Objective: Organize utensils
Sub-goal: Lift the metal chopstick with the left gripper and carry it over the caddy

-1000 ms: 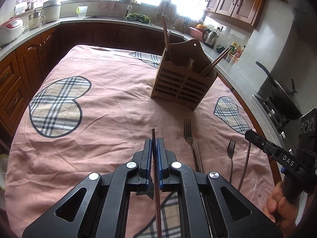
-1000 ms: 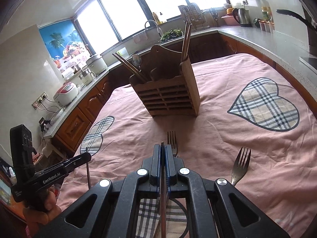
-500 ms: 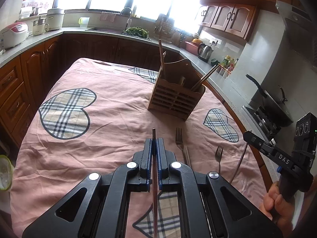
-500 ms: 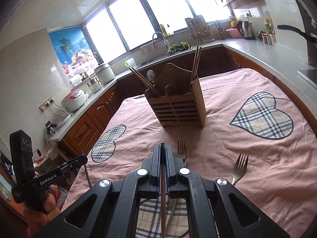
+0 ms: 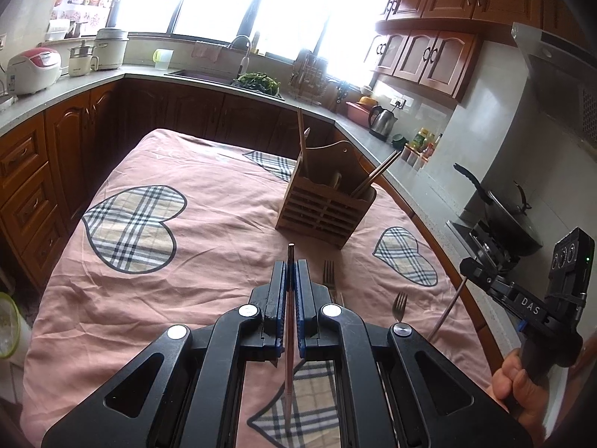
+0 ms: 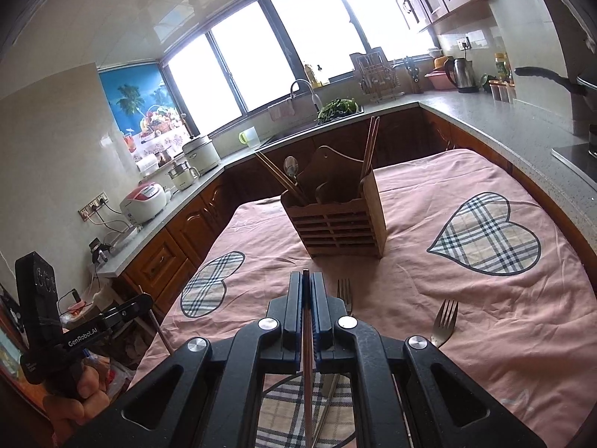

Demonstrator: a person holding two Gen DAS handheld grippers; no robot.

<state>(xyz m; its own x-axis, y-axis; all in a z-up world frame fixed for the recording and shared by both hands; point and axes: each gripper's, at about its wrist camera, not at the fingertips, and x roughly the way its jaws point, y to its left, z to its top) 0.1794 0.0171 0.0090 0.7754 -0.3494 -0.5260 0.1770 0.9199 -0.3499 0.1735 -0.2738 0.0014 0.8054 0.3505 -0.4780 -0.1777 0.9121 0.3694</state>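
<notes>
At bottom centre, a chopstick (image 5: 288, 336) is clamped in the closed left tool (image 5: 290, 280); another chopstick (image 6: 307, 354) is clamped in the closed right tool (image 6: 306, 291). Two forks (image 6: 444, 323) lie beyond on the surface (image 6: 485, 317). The wooden holder (image 6: 335, 220) stands farther, mid-frame.

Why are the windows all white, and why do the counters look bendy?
In the left wrist view, daylight overwhelms the camera, so the windows glare white and wash out the cabinets beside them. In the right wrist view, the windows also blow out, though the wooden utensil holder stays sharp. The fisheye lens curves the counter edge and darkens each picture's corners.
</notes>
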